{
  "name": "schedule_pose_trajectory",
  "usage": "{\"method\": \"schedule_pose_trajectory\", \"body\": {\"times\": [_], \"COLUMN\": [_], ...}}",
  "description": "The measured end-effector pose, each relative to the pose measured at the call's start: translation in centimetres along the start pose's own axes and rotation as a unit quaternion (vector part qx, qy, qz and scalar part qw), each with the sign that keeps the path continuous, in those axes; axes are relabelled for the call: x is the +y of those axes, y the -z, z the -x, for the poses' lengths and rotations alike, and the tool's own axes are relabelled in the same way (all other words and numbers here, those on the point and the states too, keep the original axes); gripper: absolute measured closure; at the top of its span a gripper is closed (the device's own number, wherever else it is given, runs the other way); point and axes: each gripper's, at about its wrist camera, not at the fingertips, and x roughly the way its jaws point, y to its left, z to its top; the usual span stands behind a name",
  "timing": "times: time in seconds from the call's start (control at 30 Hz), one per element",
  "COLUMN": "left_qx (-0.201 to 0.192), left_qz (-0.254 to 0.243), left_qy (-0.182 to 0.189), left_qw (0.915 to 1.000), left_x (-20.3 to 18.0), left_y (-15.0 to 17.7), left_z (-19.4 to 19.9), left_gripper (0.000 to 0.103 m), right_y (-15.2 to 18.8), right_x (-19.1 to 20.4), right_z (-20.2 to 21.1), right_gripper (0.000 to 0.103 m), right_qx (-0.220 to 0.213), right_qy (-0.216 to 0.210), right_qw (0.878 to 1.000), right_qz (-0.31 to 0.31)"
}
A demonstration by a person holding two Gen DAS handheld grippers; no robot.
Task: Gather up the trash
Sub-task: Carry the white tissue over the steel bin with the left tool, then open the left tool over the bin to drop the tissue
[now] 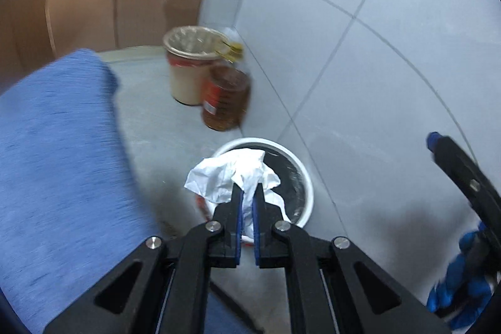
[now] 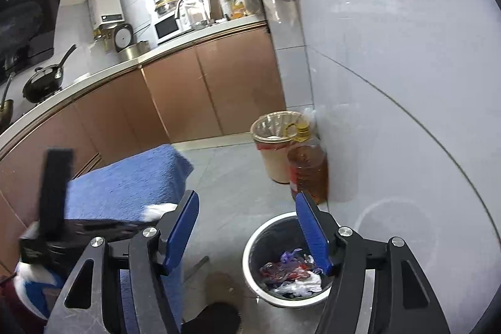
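Tissue (image 1: 238, 174) in left tongs (image 1: 247, 193) hides much of the bin (image 1: 308, 187).

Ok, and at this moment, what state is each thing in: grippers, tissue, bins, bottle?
left gripper: jaws shut on the crumpled white tissue
crumpled white tissue: held above the bin
right gripper: jaws open, nothing between them
white-rimmed bin: upright, lidless, trash inside
tan bin: upright, lined, open
oil bottle: upright, capped, against the wall

A crumpled white paper (image 1: 231, 177) hangs above the round white trash bin (image 1: 308, 187) on the floor by the wall. The bin already has colorful wrappers (image 2: 291, 274) inside.
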Motion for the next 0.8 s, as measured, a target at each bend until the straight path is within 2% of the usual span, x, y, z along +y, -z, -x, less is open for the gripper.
{"method": "schedule_pose_trajectory", "body": {"times": [0.13,0.23,0.3,0.37,0.4,0.47,0.5,0.67,0.8], "left_qx": [0.022,0.039,0.047,0.052,0.053,0.051,0.051,0.044,0.026], "left_qz": [-0.006,-0.003,-0.01,-0.013,-0.01,-0.006,-0.006,-0.013,-0.032], "left_qy": [0.014,0.025,0.024,0.024,0.025,0.032,0.033,0.035,0.018], "left_qw": [0.9996,0.9989,0.9986,0.9983,0.9982,0.9982,0.9981,0.9983,0.999], "left_x": [-2.8,-3.5,-4.2,-4.4,-4.4,-4.4,-4.3,-3.9,-3.1], "left_y": [-0.6,-0.9,-1.2,-1.3,-1.4,-1.5,-1.4,-1.1,-0.4], "left_z": [-4.3,-6.8,-8.3,-9.6,-10.0,-10.5,-10.4,-9.4,-7.3], "left_gripper": [0.095,0.094,0.09,0.076,0.072,0.062,0.061,0.06,0.06], "right_y": [0.1,0.4,0.6,0.9,1.1,1.3,1.5,2.1,3.9], "right_x": [-1.2,-2.2,-2.6,-3.0,-3.0,-3.1,-3.2,-3.6,-4.4], "right_z": [0.0,-0.1,-0.3,-0.7,-0.9,-1.1,-1.2,-1.3,-1.5], "right_gripper": [0.041,0.04,0.039,0.039,0.039,0.039,0.039,0.039,0.039], "right_qx": [-0.005,-0.007,-0.007,-0.002,0.0,0.002,0.003,0.004,0.007], "right_qy": [0.011,0.017,0.019,0.02,0.02,0.023,0.024,0.027,0.029], "right_qw": [1.0,1.0,1.0,0.999,0.999,0.999,0.999,0.999,0.998], "right_qz": [-0.01,-0.019,-0.024,-0.029,-0.031,-0.031,-0.031,-0.036,-0.058]}}
